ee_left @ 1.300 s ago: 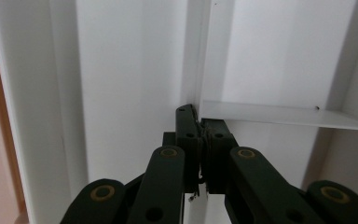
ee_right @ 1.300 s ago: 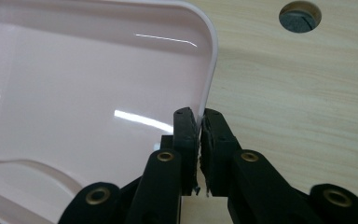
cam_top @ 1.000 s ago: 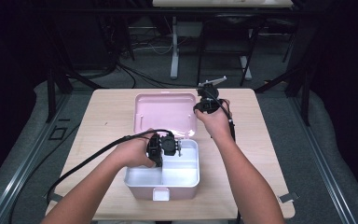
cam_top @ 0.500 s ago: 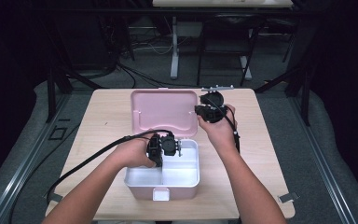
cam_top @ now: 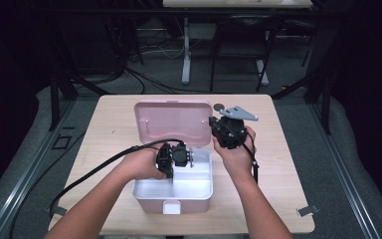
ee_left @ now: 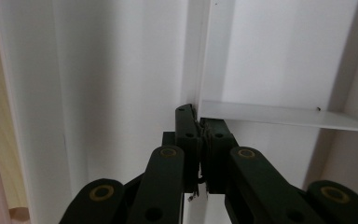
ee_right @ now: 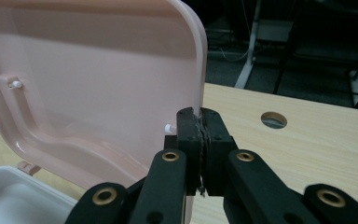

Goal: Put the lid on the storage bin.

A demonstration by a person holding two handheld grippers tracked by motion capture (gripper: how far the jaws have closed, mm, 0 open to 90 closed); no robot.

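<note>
A pink plastic box (cam_top: 171,191) with rounded corners sits on the pale wood-grain counter (cam_top: 288,164), near the person's edge. Its smooth white inside is split by thin straight walls (ee_left: 279,114) into compartments. The left tool (cam_top: 175,157) reaches down into the box, its black jaws clenched on the top edge of a white divider wall. The glossy pink lid (ee_right: 98,88), hinged at the far side, stands tilted up. The right tool (ee_right: 199,122) is clenched on the lid's thin right rim. A round hole (ee_right: 273,120) is cut in the counter just behind the lid.
</note>
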